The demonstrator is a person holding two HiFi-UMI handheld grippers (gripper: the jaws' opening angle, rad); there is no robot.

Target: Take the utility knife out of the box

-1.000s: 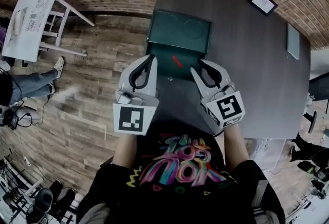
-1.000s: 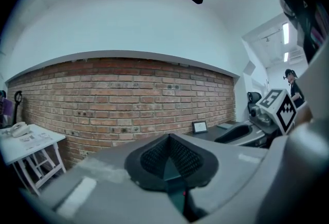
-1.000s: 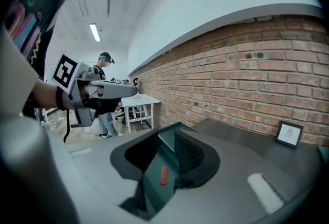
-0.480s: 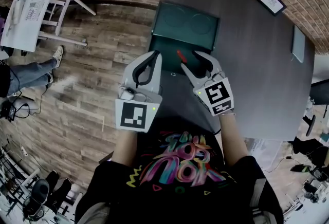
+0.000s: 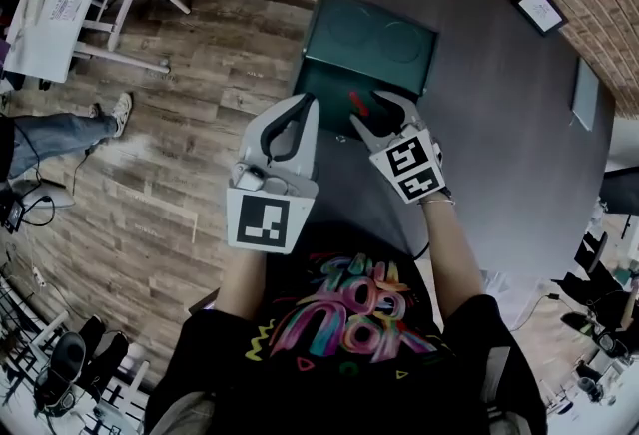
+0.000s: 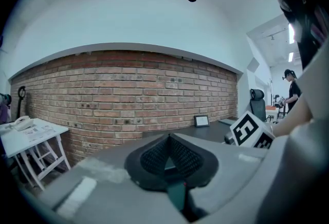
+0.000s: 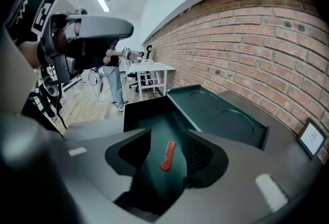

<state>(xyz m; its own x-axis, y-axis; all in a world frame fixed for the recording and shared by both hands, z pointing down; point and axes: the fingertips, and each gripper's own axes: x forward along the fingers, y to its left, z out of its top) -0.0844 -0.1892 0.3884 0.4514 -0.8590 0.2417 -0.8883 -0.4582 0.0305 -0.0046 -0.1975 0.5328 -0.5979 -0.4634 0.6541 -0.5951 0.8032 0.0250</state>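
Two grippers: left gripper closed; right gripper, just opened wide, empty above utility knife.

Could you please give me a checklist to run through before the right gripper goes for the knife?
1. Lid of box open: ok.
2. Sight of knife on box floor: ok.
3. Jaws of right gripper open: ok; they have just been opening, nothing gripped.
4. Line-up, knife ahead between those jaws: ok.
5. Contact of shut left gripper with box: cannot tell.
6. Knife safely closed: cannot tell.
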